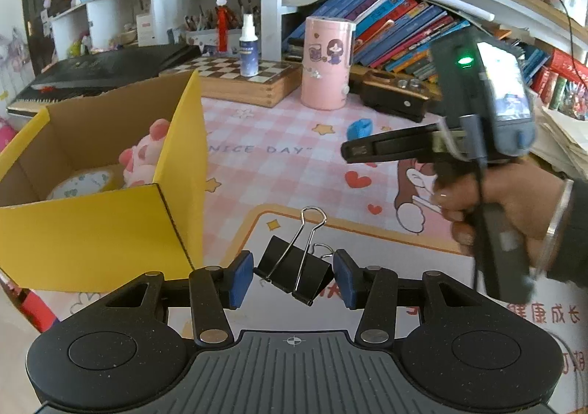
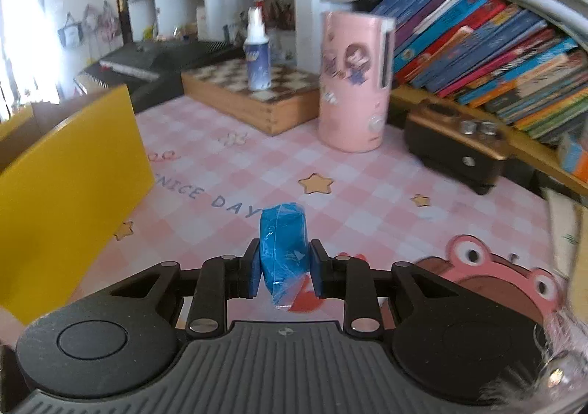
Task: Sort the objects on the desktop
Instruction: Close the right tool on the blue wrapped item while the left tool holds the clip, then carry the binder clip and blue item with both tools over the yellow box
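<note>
Black binder clip [image 1: 294, 269] sits clenched in the left tool [image 1: 293, 276] right of the yellow box [image 1: 110, 226], while the right tool [image 2: 283, 269] squeezes a blue packet [image 2: 283, 248].

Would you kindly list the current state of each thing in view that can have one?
Black metal binder clip: clamped in left gripper, handles folded out.
Blue plastic packet: squeezed in right gripper.
Yellow cardboard box: open, partly filled.
White spray bottle: upright, capped.
Pink cylindrical container: upright.
</note>
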Available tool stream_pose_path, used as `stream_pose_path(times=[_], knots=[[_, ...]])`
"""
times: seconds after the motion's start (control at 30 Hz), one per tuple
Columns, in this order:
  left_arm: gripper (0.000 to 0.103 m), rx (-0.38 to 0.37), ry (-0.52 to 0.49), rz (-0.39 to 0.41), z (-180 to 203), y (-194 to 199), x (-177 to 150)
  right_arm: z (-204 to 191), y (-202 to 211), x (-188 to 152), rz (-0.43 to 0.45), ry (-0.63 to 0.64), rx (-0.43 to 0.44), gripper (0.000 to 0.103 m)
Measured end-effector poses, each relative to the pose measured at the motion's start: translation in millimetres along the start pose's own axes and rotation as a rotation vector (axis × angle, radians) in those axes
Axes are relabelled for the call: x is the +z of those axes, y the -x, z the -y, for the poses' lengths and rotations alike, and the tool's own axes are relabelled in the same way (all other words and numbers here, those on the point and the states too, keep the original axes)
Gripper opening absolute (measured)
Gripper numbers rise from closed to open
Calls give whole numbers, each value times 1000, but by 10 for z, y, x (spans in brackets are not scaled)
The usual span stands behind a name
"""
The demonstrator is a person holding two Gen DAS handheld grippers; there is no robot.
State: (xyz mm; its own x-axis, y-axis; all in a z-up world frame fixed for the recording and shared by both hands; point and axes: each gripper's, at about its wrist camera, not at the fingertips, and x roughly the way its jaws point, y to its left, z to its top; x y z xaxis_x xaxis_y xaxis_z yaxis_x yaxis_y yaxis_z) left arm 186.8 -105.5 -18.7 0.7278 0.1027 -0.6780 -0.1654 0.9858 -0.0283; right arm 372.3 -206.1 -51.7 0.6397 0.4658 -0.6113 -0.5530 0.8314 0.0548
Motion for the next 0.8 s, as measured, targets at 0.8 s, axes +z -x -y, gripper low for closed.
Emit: stream_pose_path(times=[0.8], knots=[[46,-102,40,88,-491,535,-173,-464,1405,-498,-56,-224,-92,24]])
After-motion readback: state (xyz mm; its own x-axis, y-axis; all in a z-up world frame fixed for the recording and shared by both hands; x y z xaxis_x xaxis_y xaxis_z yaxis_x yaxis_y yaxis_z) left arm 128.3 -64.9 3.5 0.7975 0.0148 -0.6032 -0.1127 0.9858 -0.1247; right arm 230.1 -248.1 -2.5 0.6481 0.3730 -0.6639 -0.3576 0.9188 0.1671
